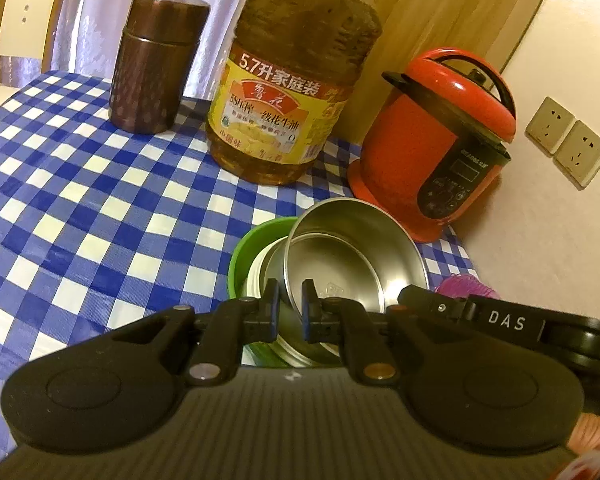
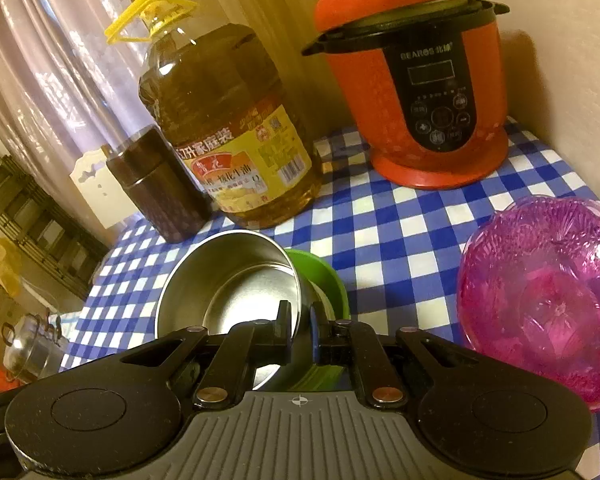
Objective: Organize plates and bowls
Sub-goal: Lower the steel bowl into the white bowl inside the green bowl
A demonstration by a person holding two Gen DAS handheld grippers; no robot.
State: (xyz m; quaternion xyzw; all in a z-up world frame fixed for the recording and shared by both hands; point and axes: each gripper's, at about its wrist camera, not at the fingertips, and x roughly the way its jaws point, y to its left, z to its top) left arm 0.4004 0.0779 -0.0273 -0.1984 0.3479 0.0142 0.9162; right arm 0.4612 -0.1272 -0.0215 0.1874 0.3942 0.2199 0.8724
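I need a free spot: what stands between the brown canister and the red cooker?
A big oil bottle stands between the brown canister and the red cooker; the left wrist view shows it plainly.

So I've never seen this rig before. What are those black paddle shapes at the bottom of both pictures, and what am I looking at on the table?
Each picture comes from a camera on a hand-held gripper that a person carries, looking along its two fingers; the black shapes are the gripper itself. The left hand-held gripper is shut on the near rim of the steel bowl. The right hand-held gripper is shut on the same bowl's rim from the other side. The steel bowl sits tilted inside a green bowl. On the checked tablecloth stand a brown canister, a big oil bottle and a red cooker. A pink bowl sits to the right.
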